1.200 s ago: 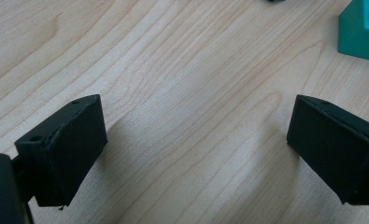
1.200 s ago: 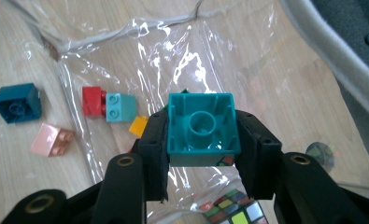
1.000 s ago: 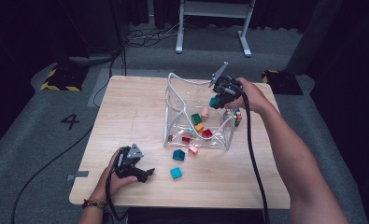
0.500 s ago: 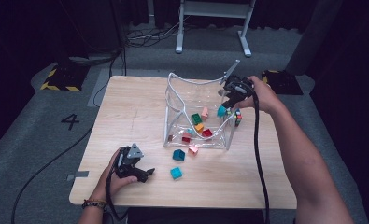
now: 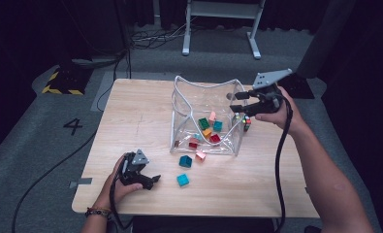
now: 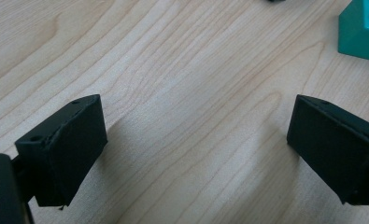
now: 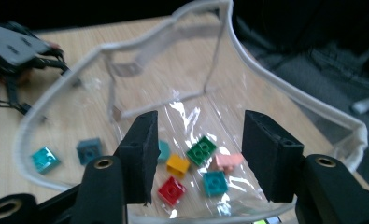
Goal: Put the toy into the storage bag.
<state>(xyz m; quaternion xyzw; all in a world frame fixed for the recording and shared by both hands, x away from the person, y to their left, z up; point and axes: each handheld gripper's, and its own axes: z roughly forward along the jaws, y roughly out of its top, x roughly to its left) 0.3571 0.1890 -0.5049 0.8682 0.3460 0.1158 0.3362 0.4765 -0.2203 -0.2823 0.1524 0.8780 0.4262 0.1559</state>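
Hovering above the far right rim of the clear bag [image 5: 183, 114], the right gripper [image 5: 238, 102] has just been opening its jaws, and nothing sits between them; its own view looks down between those jaws into the bag, where green [image 7: 201, 150], yellow [image 7: 177, 165], red [image 7: 172, 190], pink [image 7: 229, 161] and teal [image 7: 215, 183] bricks lie on the bottom; a multicoloured cube [image 5: 246, 123] sits just outside the bag's right wall; the left gripper [image 5: 150, 181] rests on the tabletop [image 5: 135, 116] near its front left corner, jaws spread wide over bare wood; two teal bricks lie outside the bag, one just before it [image 5: 185, 161], one nearer the left gripper [image 5: 182, 180].
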